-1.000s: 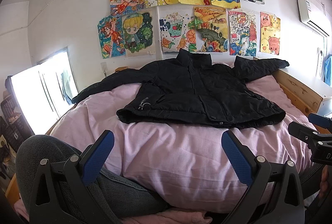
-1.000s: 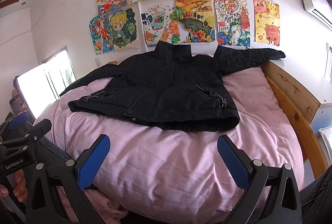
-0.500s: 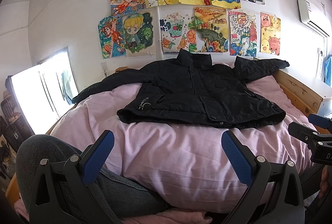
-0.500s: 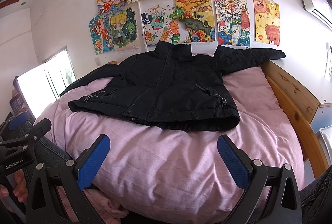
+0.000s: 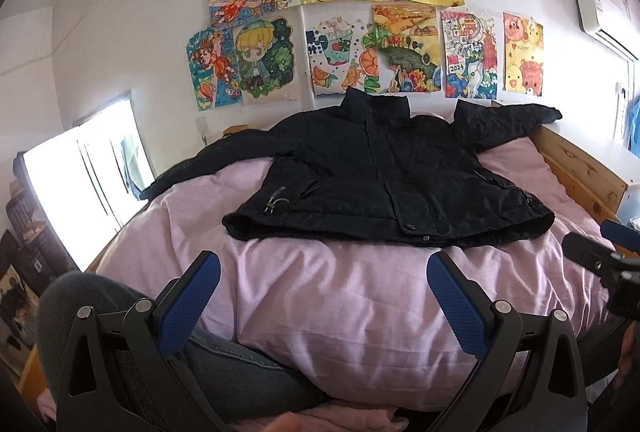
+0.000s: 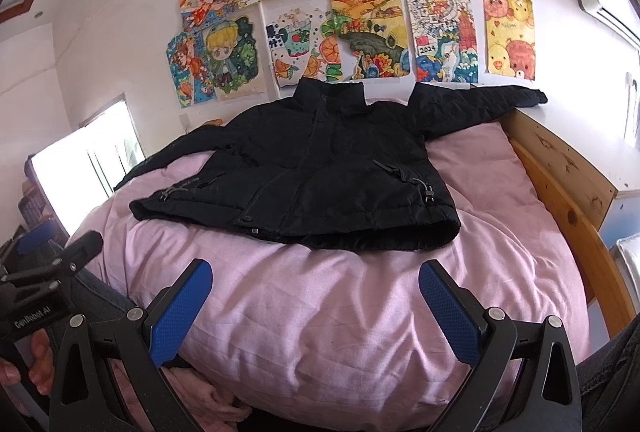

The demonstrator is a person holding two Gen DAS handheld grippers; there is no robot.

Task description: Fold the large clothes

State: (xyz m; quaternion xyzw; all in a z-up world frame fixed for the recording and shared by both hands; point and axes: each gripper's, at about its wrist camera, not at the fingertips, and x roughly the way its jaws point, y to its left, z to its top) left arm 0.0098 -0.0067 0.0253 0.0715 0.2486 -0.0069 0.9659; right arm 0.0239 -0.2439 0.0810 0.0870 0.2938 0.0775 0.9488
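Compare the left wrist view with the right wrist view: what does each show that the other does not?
Only the left wrist view shows a grey trouser knee at lower left and the right gripper at the right edge.

Only the right wrist view shows the left gripper at the left edge, with fingers around its handle.

Both show the black jacket spread flat, sleeves out, on the pink duvet, the wooden bed frame, drawings on the wall, and open blue-padded jaws.
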